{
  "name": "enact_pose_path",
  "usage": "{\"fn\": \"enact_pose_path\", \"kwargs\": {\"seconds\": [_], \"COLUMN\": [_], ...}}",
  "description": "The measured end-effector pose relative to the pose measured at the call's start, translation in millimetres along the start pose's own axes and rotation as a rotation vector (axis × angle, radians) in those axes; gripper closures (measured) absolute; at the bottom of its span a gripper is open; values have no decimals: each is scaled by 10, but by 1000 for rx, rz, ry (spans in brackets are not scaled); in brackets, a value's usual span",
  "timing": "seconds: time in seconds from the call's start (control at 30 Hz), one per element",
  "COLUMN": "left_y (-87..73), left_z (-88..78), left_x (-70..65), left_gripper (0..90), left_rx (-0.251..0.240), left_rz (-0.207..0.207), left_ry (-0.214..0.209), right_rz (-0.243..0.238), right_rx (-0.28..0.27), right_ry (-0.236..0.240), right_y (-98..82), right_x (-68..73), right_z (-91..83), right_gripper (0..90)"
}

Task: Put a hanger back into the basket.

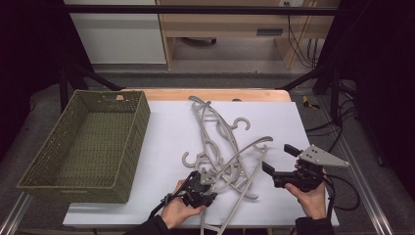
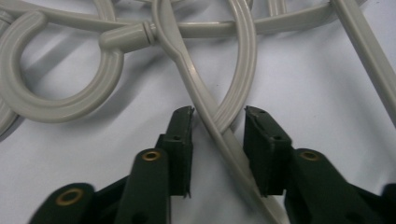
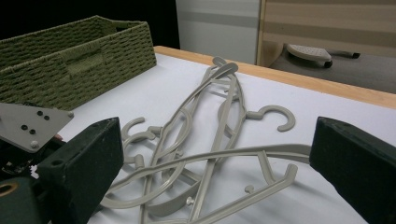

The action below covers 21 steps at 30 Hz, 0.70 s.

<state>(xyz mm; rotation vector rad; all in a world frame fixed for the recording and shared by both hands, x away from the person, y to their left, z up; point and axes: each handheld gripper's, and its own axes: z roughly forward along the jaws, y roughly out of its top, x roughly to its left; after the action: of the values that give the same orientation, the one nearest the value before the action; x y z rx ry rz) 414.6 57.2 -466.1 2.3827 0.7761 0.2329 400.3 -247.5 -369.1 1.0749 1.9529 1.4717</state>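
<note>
Our left gripper (image 2: 218, 116) sits low on the table at the near edge of the tangle of grey hangers (image 1: 222, 147), its jaws apart and straddling two thin hanger bars (image 2: 224, 119) that cross right between the pads; the pads have not yet closed on the plastic, and a gap shows on each side. From that gripper the pile spreads toward twelve and one o'clock, hooks and arms interlocked, with one hook (image 2: 56, 88) curling at about ten o'clock in the left gripper view. Our right gripper (image 1: 276, 159) hovers at three o'clock from the left one, just beside the pile's right edge, jaws wide apart and holding nothing; its view looks across the hangers toward the woven green basket (image 1: 90, 142), which stands well apart at about ten o'clock from the left gripper on the white table cover (image 1: 166, 122). We judge the step in hand to be grasping one hanger out of the heap, probably to move it to the basket. The next move calls for closing the left jaws on one bar rather than both, then lifting slowly while the right gripper steadies or frees the hangers hooked into it.
</note>
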Motion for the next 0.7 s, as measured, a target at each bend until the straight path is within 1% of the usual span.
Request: {"fn": "enact_pose_path", "kwargs": {"seconds": [0.1,0.17,0.2,0.23,0.27,0.47,0.5,0.57,0.7], "left_y": [4,10,9,9,14,22,23,25,21], "left_z": [-2,-14,-14,-14,-18,-22,-23,-29,-49], "left_x": [17,41,63,63,79,90,94,102,117], "left_gripper": [662,686,697,703,703,715,717,721,737], "left_rx": [5,16,13,13,19,27,28,33,44], "left_rz": [-5,-17,-24,-24,-24,-17,-18,-20,-10], "left_ry": [-7,-11,-15,-15,-23,-13,-12,-11,0], "right_rz": [-1,-3,-2,-2,-2,-1,-7,-1,-1], "right_rx": [0,-1,-1,-1,-1,4,6,2,0], "right_ry": [1,0,1,1,1,3,4,5,4], "right_y": [-1,-2,-3,-3,-3,-7,-8,-6,-6], "right_x": [4,4,3,3,3,10,6,5,3], "right_z": [8,12,12,12,13,25,22,19,14], "right_gripper": [33,33,33,33,33,33,33,34,34]}}
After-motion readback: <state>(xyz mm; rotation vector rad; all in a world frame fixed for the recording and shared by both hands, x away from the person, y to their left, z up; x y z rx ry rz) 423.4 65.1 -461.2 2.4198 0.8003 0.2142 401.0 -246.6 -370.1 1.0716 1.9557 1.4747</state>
